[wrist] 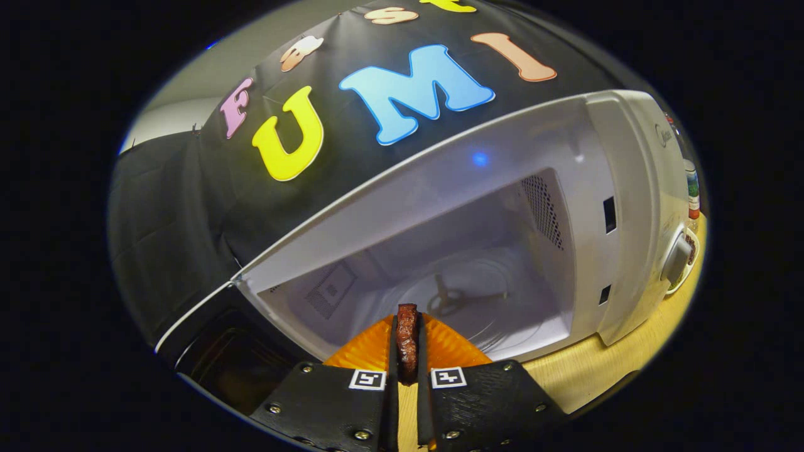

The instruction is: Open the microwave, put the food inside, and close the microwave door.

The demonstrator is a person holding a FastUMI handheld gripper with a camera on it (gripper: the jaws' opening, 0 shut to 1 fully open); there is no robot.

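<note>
I have the gripper pinching a dark brown, flat slab of food on edge, both fingers pressed against its faces; its long axis runs straight ahead along the fingers, pointing into the cavity. It sits at the mouth of the white microwave, whose dark-windowed door hangs swung open beside the fingers. Beyond the food lies the clear round glass turntable. The microwave stands on a pale wooden tabletop.
</note>
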